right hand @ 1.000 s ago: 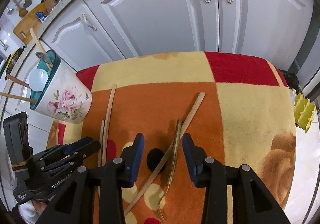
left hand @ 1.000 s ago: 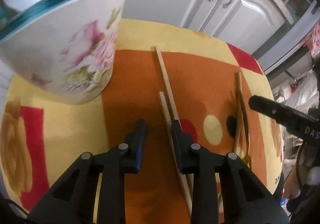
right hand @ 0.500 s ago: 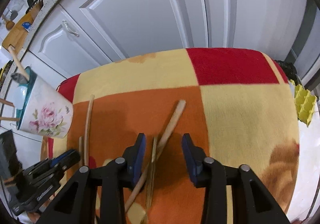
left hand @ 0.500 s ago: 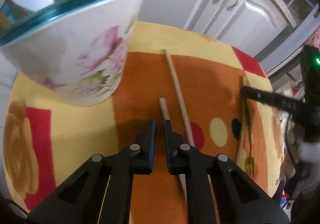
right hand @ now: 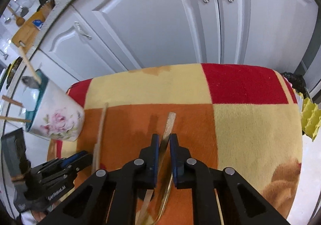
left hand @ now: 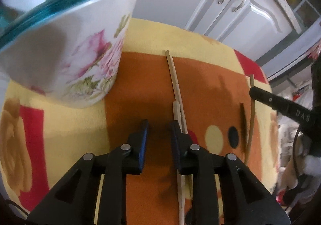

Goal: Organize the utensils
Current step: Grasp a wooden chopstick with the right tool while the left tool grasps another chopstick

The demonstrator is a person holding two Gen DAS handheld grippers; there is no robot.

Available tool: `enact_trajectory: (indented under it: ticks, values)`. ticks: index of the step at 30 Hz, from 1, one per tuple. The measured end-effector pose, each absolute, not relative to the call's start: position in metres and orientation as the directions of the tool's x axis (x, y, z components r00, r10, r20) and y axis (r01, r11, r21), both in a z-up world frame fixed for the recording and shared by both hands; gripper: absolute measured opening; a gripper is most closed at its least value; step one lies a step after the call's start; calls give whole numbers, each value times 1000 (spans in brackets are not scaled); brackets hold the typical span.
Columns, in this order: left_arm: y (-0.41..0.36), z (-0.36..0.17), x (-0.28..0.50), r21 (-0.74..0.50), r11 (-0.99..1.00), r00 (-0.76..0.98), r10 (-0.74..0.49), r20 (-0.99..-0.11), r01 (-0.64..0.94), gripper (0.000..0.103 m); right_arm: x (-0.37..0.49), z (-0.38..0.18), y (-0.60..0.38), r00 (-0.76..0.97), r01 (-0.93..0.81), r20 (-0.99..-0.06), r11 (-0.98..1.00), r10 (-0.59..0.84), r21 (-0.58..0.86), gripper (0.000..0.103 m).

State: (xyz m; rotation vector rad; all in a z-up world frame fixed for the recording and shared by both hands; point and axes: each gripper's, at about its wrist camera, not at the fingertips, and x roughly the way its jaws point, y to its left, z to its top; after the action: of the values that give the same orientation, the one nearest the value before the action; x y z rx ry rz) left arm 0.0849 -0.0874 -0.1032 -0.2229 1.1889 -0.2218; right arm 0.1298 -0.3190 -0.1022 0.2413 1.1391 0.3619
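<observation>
We see white panelled cabinet doors (right hand: 160,24) with curved metal handles behind everything. In front of them a fuzzy blanket (right hand: 250,134) covers the work surface, patterned in blocks of red, yellow and orange with dots and brown roses. On its left side stands a big round ceramic pot (left hand: 66,58), glossy white with pink roses and a teal rim; it already holds wooden sticks and a white rounded object, and in the right wrist view it sits just beside the orange block.

Next come the 2 black plastic grippers with blue pads. Our left gripper (left hand: 158,132) has its jaws parted with only orange cloth between them. Its right finger is at or over the 2 thin pale wooden chopsticks (left hand: 175,92), which lie side by side on the orange block, the longer one reaching toward the cabinets; we cannot tell whether it touches them.

Our right gripper (right hand: 164,144) has its jaws drawn close around a flat, pale wooden stick (right hand: 169,124) with a squared end, which rises between the pads and seems pinched by them. Under that gripper a slim brass-coloured fork (right hand: 166,200) curves along the blanket, its tines near the bottom edge; whether the pads also touch it is unclear.
</observation>
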Motion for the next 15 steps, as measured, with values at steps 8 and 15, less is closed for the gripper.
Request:
enact_trajectory:
  ticks: [8, 15]
  values:
    - [-98, -94, 78, -272, 955, 369, -296, -881, 116, 33, 115, -92, -324, 383, -159, -822, 906, 422, 392, 10]
    - [-101, -101, 78, -205, 970, 355, -239, -904, 131, 33, 112, -93, -330, 384, -150, -816, 901, 433, 407, 10]
